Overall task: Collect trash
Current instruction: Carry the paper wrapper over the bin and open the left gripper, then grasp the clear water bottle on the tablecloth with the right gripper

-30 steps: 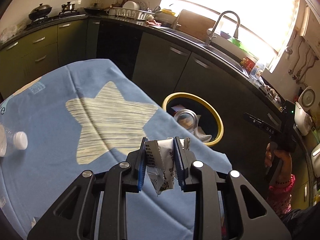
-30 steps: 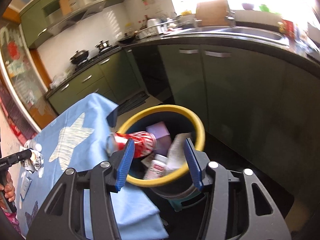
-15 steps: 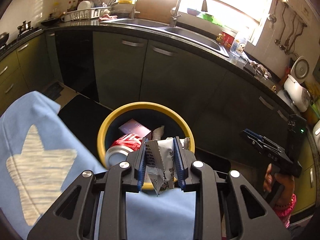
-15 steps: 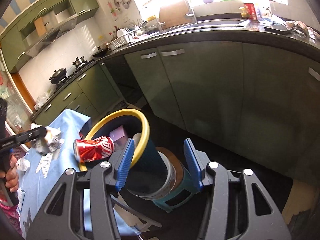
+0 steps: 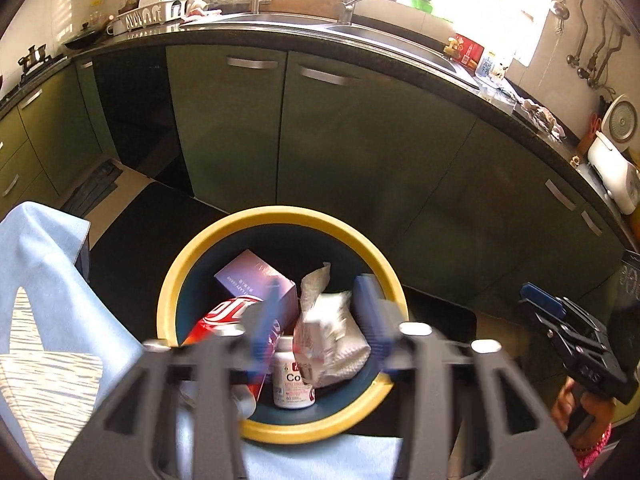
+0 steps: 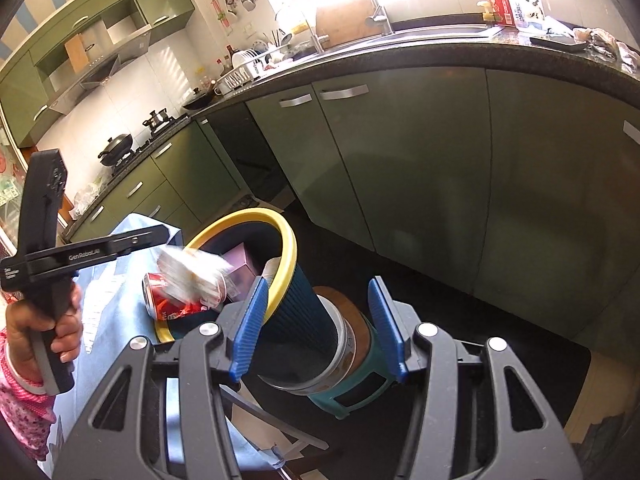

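Hovering over the yellow-rimmed bin point(image 5: 280, 216) at lower centre, the left gripper point(image 5: 316, 320) is opening, its crumpled wrapper point(image 5: 324, 328) seemingly dropping free straight below, while the right gripper point(image 6: 320, 324), apart and empty, waits beside.

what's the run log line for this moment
left gripper: opening, wrapper dropping | bin: below | right gripper: open, empty
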A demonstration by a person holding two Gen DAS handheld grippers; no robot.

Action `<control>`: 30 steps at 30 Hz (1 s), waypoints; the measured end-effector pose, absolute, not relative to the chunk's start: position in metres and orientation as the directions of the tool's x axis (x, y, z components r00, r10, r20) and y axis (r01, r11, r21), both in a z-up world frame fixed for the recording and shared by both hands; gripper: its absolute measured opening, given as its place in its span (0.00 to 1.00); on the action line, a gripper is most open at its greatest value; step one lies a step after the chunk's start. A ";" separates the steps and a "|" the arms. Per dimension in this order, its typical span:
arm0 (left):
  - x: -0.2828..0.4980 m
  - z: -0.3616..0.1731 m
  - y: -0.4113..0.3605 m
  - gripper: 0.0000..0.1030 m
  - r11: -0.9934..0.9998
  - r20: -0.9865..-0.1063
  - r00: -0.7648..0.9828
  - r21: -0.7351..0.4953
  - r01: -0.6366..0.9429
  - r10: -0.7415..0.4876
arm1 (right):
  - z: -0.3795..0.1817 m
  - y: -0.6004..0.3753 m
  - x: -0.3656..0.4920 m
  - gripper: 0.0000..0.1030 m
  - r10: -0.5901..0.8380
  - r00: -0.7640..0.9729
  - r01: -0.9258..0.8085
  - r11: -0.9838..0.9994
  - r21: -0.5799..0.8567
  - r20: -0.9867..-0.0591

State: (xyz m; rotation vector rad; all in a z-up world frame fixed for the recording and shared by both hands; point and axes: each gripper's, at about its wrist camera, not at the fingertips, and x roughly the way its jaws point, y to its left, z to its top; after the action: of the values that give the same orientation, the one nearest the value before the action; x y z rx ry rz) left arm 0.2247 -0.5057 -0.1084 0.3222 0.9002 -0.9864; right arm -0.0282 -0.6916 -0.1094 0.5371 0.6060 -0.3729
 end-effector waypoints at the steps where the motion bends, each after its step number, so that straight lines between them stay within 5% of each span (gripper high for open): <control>1: 0.223 -0.106 -0.504 0.64 0.544 -0.769 0.253 -0.144 0.826 -0.587 | -0.109 -0.691 -0.028 0.49 -0.174 0.764 0.477 0.801 0.361 -0.622; 10: 0.199 -0.073 -0.422 0.76 0.570 -0.722 0.313 -0.135 0.811 -0.617 | -0.108 -0.677 -0.019 0.50 -0.150 0.771 0.444 0.823 0.355 -0.619; 20: 0.162 -0.047 -0.244 0.83 0.668 -0.638 0.434 -0.172 0.724 -0.636 | -0.100 -0.623 0.033 0.50 -0.017 0.763 0.283 0.908 0.310 -0.647; 30: 0.180 -0.052 -0.049 0.89 0.912 -0.612 0.705 -0.069 0.404 -0.359 | -0.062 -0.481 0.130 0.56 0.249 0.686 -0.144 0.967 0.208 -0.683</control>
State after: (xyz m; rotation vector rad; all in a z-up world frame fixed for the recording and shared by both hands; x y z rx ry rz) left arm 0.1801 -0.0486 -0.0521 0.0718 0.6653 -0.4246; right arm 0.1301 -0.4812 -0.0621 0.1421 0.7847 0.2207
